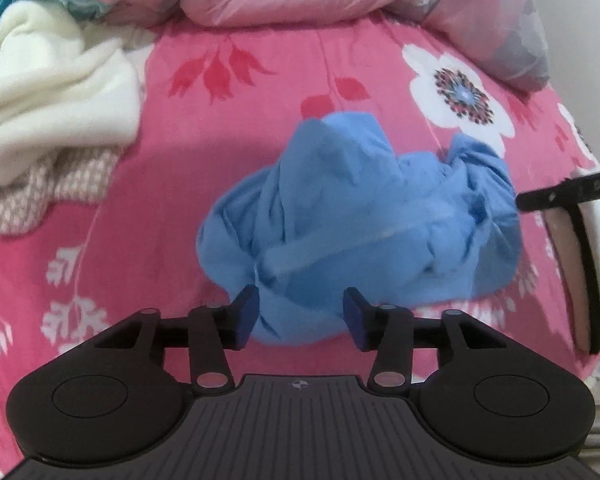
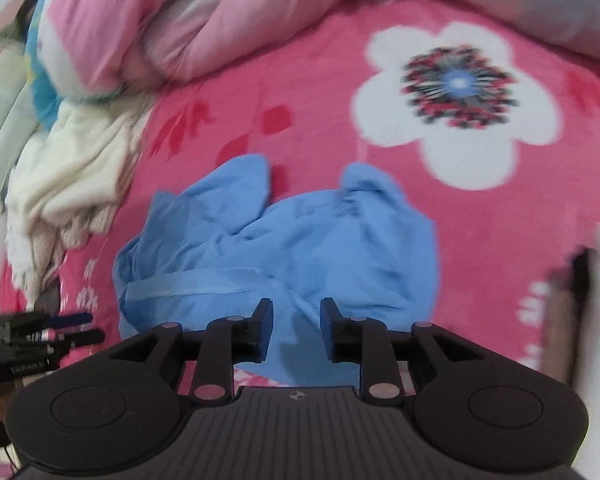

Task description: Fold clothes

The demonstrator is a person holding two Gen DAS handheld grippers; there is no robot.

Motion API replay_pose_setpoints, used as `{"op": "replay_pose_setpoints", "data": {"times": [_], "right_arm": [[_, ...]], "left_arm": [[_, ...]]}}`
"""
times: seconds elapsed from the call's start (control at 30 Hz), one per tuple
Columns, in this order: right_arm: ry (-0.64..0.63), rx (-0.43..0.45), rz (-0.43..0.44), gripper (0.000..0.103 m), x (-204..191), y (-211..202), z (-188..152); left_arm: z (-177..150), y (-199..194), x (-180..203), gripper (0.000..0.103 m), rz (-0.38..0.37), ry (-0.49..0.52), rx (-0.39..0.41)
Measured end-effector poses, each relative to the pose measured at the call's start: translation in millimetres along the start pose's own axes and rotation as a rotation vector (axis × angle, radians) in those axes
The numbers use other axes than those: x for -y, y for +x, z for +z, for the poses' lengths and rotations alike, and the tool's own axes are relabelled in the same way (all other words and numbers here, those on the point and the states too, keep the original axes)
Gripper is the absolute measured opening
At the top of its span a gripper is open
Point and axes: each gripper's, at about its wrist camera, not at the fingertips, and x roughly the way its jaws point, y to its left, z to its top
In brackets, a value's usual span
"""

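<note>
Two grippers, left (image 1: 300, 314) and right (image 2: 296, 330), hover with jaws released over a crumpled, soft blue garment (image 1: 360, 220) mid-bedspread (image 1: 220, 120); fluffy cream cloth (image 1: 52, 100) lies at its left edge.

Partial letters "BAS" on the right gripper (image 1: 568, 194).

Two matte black hand-held grippers with blue-padded jaws

The left black plastic gripper (image 1: 300, 322) and the right black plastic gripper (image 2: 296, 330) look alike: a ribbed dark grey centre plate with a small round crosshair mark, a large round black housing with an inset disc on each side, angular black link arms pinned by silver rivets, and flat blue pads facing inward.
</note>
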Motion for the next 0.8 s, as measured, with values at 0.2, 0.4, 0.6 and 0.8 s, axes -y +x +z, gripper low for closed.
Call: {"op": "replay_pose_setpoints", "data": {"times": [0.2,0.4,0.6,0.8], "right_arm": [[-0.079,-0.07,-0.001,0.031,-11.9,32.6,8.8],[-0.139,-0.098,-0.022,0.031,-19.8,46.7,9.2],[-0.162,-0.102,-0.079,0.027,-24.3,54.7,10.6],[-0.172,-0.048,-0.14,0.002,-35.2,43.5,7.8]], "left_arm": [[7.3,33.4,-9.8,0.047,-0.004,0.053,-0.045],[7.5,53.1,-16.5,0.026,-0.027,0.155,-0.08],[10.0,51.3,-16.5,0.024,-0.048,0.207,-0.099],[13.4,54.7,-14.8,0.031,-0.043,0.256,-0.099]]}}
